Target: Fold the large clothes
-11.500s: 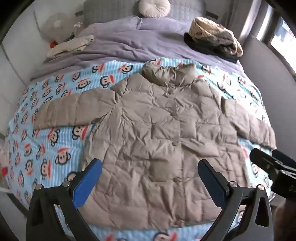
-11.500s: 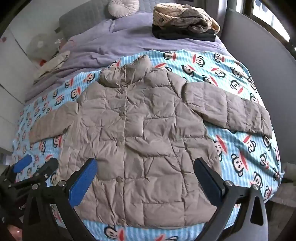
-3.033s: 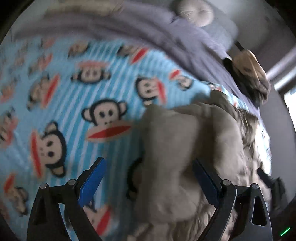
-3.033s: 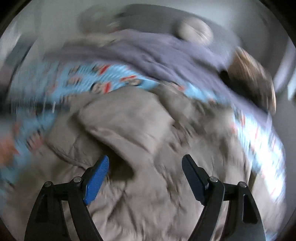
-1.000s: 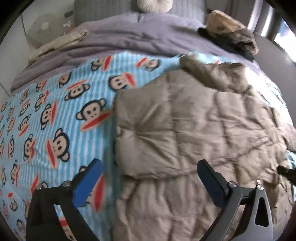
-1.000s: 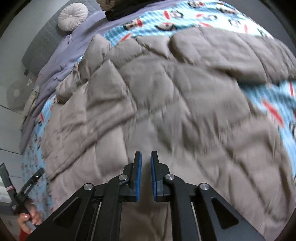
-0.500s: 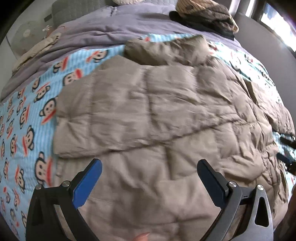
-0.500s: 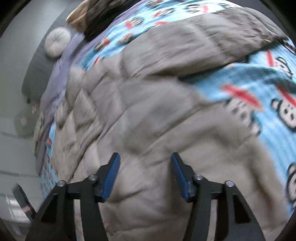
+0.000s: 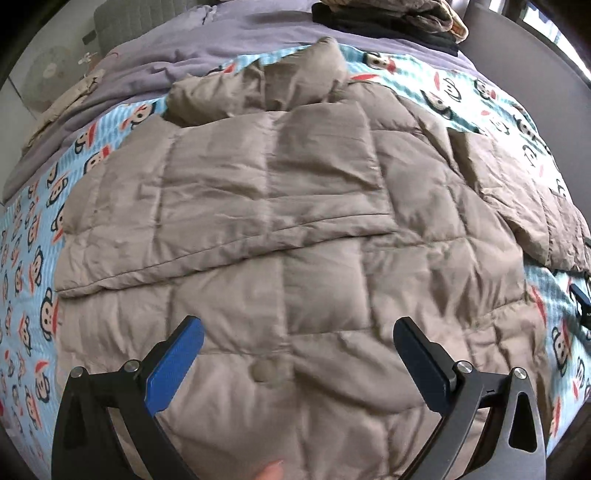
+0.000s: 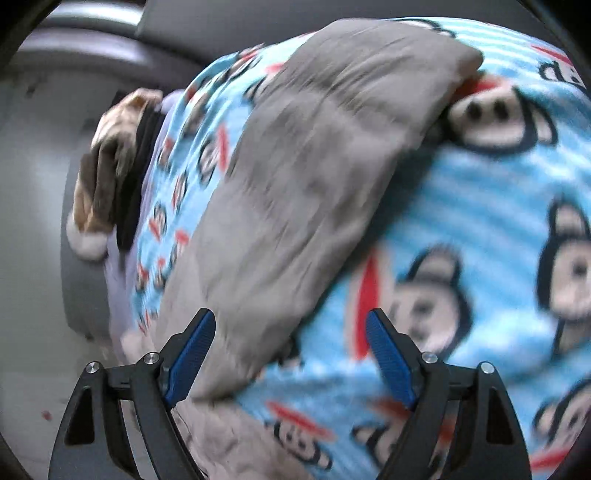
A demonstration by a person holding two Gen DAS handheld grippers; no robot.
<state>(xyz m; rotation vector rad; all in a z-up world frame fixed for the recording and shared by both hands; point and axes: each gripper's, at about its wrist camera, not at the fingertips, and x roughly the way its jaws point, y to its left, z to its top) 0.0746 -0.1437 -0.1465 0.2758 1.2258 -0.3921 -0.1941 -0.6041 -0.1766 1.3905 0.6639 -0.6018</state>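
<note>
The left gripper (image 9: 297, 334) hovers with its jaws spread wide, blue pads (image 9: 173, 363) facing each other and holding nothing. A fingertip (image 9: 267, 472) shows at the bottom edge of its view. The right gripper (image 10: 290, 338) is tilted, jaws also wide apart and empty; its view is blurred.

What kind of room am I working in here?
Most likely a bedroom: the grey-brown quilted puffer jacket lies on a bed with a light-blue monkey-print blanket, a lilac duvet bunched behind it, and a grey padded headboard at the far end.
</note>
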